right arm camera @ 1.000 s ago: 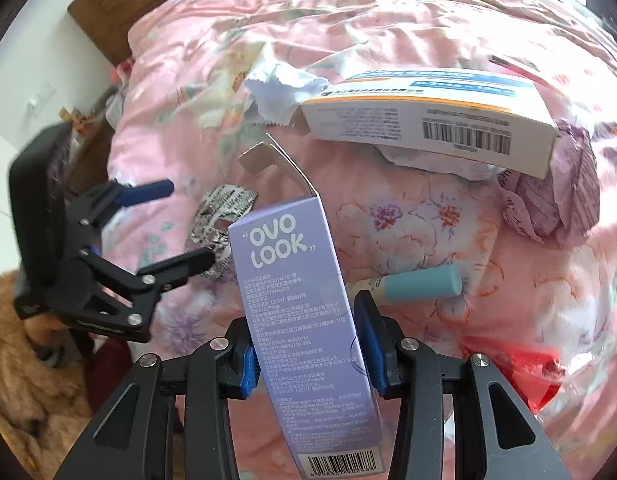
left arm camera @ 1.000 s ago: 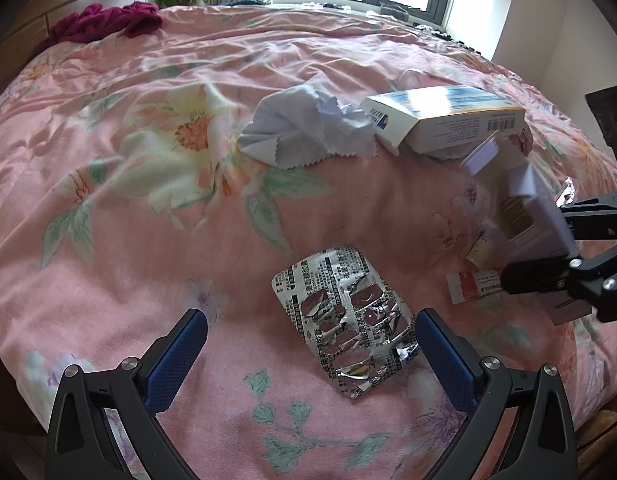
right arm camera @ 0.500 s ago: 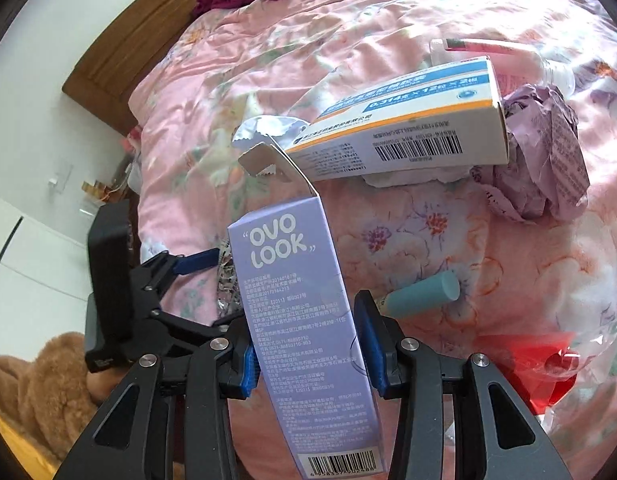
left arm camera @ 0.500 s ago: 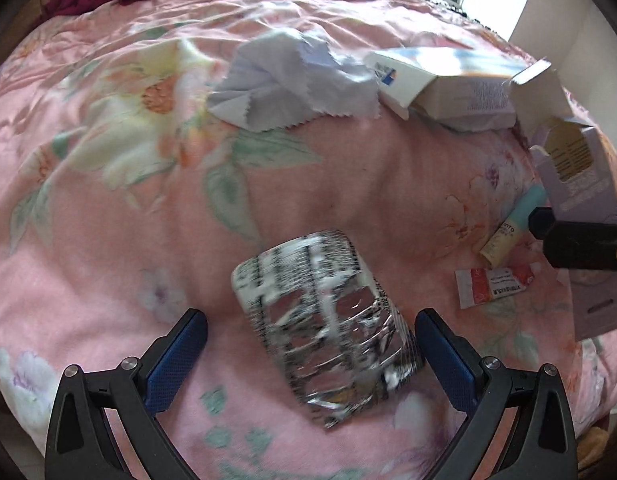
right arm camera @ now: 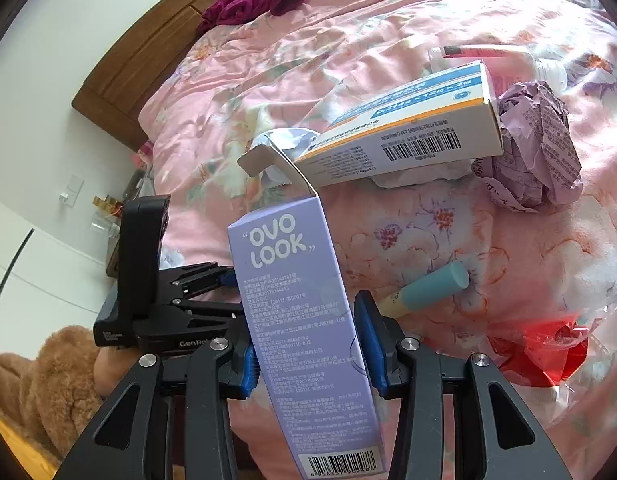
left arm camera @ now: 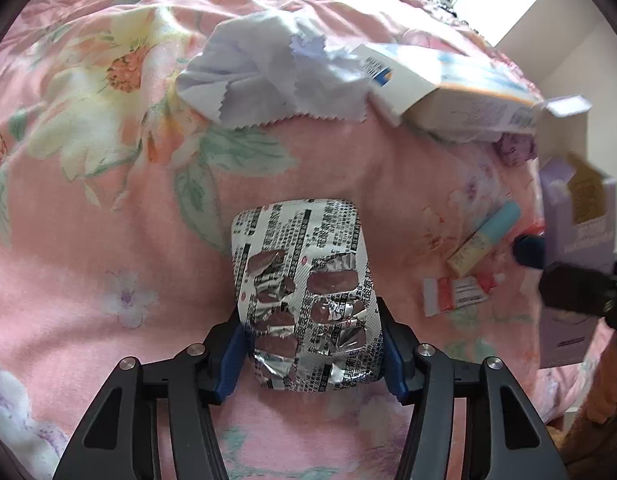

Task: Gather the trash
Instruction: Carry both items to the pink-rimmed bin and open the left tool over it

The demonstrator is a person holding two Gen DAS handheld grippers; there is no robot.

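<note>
Left gripper [left arm camera: 310, 354] fingers just been closing, now pinching empty pill sheet [left arm camera: 304, 296]; squeezing softly. Right gripper [right arm camera: 308, 344] fingers clamping purple box [right arm camera: 304, 320].

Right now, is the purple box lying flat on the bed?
No, the purple box stands upright above the pink bedspread, clamped between the right gripper pads.

Left wrist view: steep downward, close over pink bedspread [left arm camera: 88, 240], window at upper right. Right wrist view: shallower angle, faces headboard [right arm camera: 148, 52] at upper left. Both views share the white medicine box [left arm camera: 440, 92] [right arm camera: 408, 136] and teal-capped tube [left arm camera: 484, 236] [right arm camera: 428, 288].
</note>
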